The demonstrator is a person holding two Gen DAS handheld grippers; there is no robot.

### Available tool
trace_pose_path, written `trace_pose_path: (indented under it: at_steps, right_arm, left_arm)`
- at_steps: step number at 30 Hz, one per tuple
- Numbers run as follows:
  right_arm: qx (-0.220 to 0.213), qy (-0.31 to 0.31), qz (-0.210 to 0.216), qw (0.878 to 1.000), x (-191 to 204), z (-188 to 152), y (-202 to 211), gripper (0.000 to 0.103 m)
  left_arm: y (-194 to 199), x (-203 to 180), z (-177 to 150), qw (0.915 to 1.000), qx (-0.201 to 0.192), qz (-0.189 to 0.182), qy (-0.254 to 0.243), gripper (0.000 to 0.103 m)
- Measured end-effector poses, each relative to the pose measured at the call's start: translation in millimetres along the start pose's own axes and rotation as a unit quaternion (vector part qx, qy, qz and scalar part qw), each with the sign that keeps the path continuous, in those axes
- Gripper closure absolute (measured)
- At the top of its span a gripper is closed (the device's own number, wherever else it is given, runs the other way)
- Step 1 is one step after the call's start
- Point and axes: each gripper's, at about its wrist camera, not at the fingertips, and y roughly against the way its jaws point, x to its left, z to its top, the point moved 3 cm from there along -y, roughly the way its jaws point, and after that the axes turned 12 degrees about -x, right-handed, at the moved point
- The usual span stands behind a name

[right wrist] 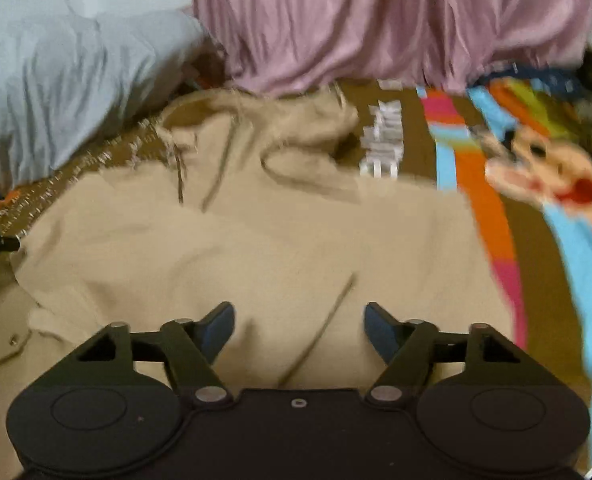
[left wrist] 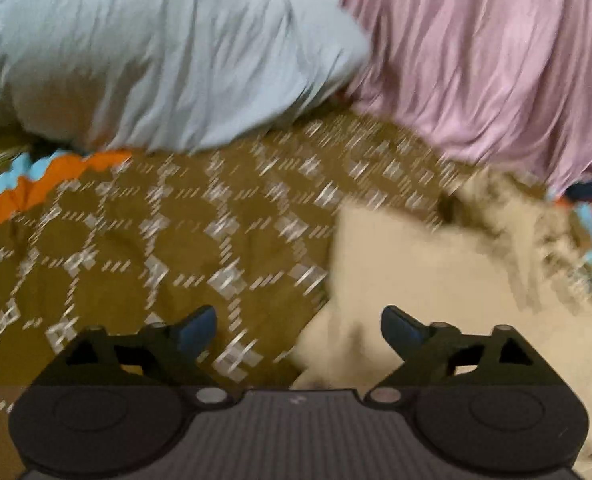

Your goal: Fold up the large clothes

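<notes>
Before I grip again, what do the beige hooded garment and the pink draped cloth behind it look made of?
Beige hooded garment: probably thick matte cotton fleece; soft broad folds, no sheen, drawcords. Pink draped cloth: likely thin satin-like synthetic; fine vertical pleats catching light. Blur leaves both uncertain.

A brown bedspread (left wrist: 136, 264) with a pale diamond pattern covers the bed. Behind it, a grey-blue pillow (left wrist: 168, 56) lies just beside a pink pleated cloth (right wrist: 375, 20). Right of the bedspread lies a striped cartoon blanket (right wrist: 495, 208) in orange, blue and pink.
</notes>
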Motion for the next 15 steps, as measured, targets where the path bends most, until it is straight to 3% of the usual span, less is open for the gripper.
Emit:
trace_pose_path:
  at_steps: [3,8,10,15]
  right_arm:
    - [-0.016,0.021,-0.003,1.000,-16,35,-20,0.013]
    - [-0.022,0.001,-0.031,0.999,-55,78,-108,0.013]
    - [-0.022,-0.021,-0.040,0.999,-69,93,-151,0.018]
    - [-0.039,-0.055,-0.055,0.996,-83,116,-231,0.023]
  left_arm:
    - [-26,-31,28,0.9991,0.004,-0.034,-0.026,0.007]
    - [-94,-112,66,0.9929,-0.002,-0.092,-0.075,0.003]
    - [-124,-144,73,0.9904,0.000,-0.090,-0.105,0.004]
    - [-193,-218,75,0.9794,0.019,-0.068,-0.189,0.024]
